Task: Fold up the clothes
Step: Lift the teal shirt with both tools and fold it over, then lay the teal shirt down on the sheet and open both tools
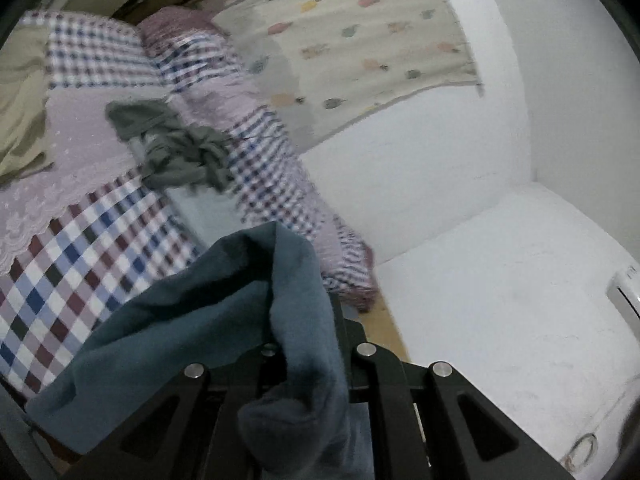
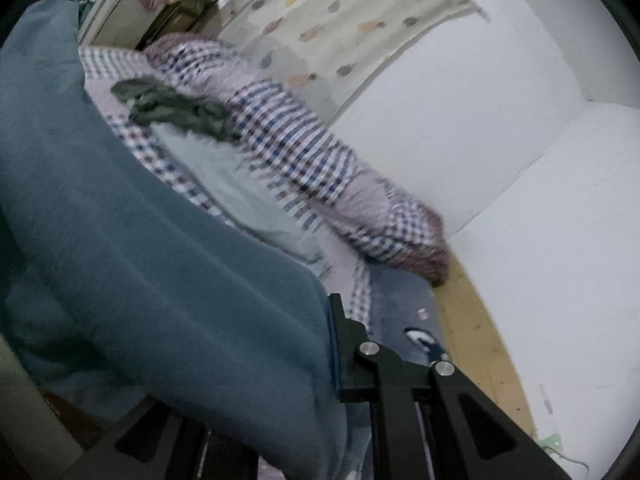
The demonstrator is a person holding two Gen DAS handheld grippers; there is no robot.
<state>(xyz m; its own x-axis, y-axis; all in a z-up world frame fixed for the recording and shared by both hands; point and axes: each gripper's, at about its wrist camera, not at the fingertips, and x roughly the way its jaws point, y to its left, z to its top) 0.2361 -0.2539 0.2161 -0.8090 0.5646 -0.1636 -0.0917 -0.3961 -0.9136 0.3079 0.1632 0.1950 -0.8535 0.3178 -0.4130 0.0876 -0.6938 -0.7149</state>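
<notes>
Item: teal fleece garment (image 1: 192,320), a thick, soft, napped knit, held up over the near edge of a bed with a checked cover (image 1: 60,280). The left gripper (image 1: 310,344) has its jaws drawn in on a bunched fold of the fleece, which spills over and between the fingers and hangs down towards the camera. The right gripper (image 2: 334,344) appears pinched on another part of the same cloth, though the fabric drapes over its left finger, so how far in the jaws stand is a fair guess only. Handling, as judged: light to middling in weight, limp, not fragile, slightly grippy; it sags and bunches wherever unsupported, so hold is best taken at hems, corners or seams, well apart, to pull a span taut. Also present: a crumpled olive-grey garment (image 1: 172,148) far along the bed, lying partly on a pale folded cloth (image 2: 224,184); a rolled checked quilt (image 1: 256,152) along the right side by the white wall (image 1: 440,160); a patterned curtain (image 1: 360,40) beyond.
</notes>
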